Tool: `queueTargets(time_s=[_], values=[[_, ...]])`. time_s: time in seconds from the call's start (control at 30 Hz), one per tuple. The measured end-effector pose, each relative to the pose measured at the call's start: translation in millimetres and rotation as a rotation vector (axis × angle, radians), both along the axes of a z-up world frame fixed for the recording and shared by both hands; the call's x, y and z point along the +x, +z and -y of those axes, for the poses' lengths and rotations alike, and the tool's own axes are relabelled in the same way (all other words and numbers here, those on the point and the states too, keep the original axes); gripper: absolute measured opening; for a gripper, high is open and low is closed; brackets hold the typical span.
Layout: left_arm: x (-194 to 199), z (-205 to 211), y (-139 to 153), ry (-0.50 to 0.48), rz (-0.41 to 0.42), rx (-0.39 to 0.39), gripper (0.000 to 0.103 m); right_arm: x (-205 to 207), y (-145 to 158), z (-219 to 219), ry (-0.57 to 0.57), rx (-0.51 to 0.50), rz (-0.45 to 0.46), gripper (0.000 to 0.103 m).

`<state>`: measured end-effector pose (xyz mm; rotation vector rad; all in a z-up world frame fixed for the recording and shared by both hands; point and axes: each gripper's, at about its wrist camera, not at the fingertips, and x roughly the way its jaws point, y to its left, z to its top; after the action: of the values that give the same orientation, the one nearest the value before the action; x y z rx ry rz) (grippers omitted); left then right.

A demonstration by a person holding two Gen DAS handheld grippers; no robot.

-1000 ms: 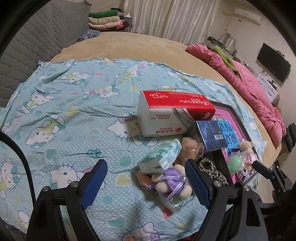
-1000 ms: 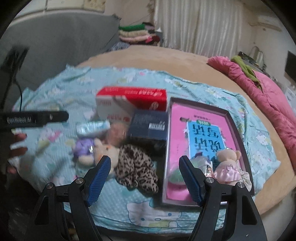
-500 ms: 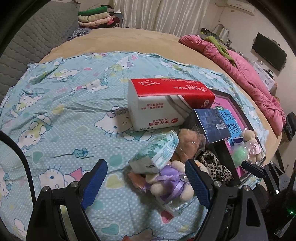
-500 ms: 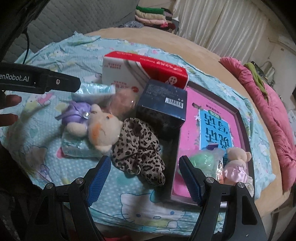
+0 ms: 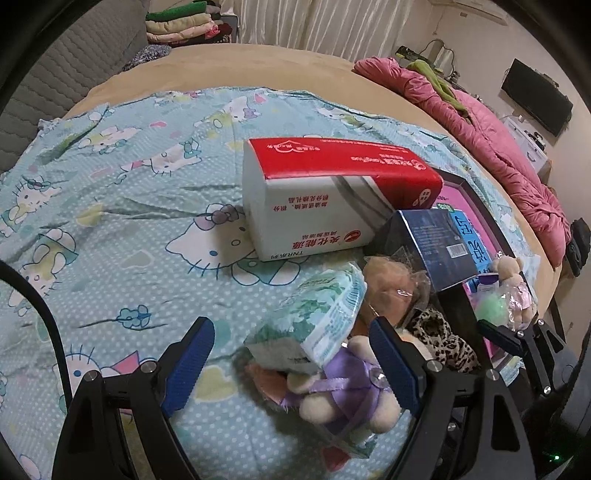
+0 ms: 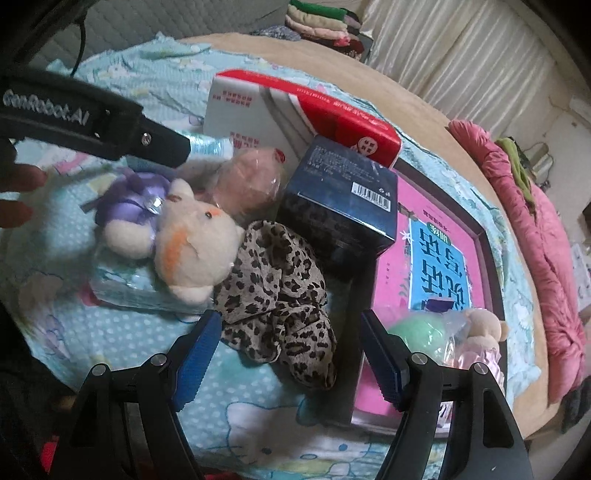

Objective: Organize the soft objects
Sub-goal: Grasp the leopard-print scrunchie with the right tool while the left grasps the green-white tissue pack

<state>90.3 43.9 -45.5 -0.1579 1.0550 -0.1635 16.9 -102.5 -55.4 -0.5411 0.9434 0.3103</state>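
Observation:
A heap of soft things lies on the cartoon-cat sheet [image 5: 122, 229]. A green-and-white tissue pack [image 5: 314, 325] leans on a plush toy in a purple dress [image 5: 343, 391] [image 6: 177, 236]. Beside them are a wrapped tan plush [image 5: 388, 288] [image 6: 247, 184] and a leopard-print cloth [image 6: 280, 295] [image 5: 439, 336]. My left gripper [image 5: 291, 362] is open, its jaws spread around the tissue pack and purple plush without touching. My right gripper [image 6: 291, 354] is open just above the leopard cloth. The pink tray [image 6: 388, 295] holds a green ball [image 6: 417, 332] and a small pink-dressed bear [image 6: 480, 339].
A red-and-white tissue box [image 5: 325, 199] [image 6: 288, 114] and a dark blue box [image 6: 340, 206] [image 5: 432, 243] stand behind the heap. A pink quilt [image 5: 509, 155] lies along the bed's right side. Folded clothes [image 5: 177, 22] are stacked at the back. A hand [image 6: 18, 192] holds the left gripper.
Both grippers have sunk closer to the heap, so the toys look larger. The right view has rolled and shifted left onto the leopard cloth. Neither gripper's opening has changed.

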Motion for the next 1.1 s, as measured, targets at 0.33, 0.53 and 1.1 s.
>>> queueTargets(time_s=[0.33, 0.53, 1.1], values=[[9, -6, -12, 0.006, -0.028, -0.023, 0.085, 14, -15, -3, 0.031, -0.046, 0.025, 0.064], [13, -7, -16, 0.003, -0.036, -0.032, 0.085, 24, -19, 3, 0.018, -0.001, -0.001, 0.035], [24, -4, -25, -0.042, -0.026, -0.111, 0.059, 19, 17, 30, -0.073, 0.243, 0.022, 0.020]])
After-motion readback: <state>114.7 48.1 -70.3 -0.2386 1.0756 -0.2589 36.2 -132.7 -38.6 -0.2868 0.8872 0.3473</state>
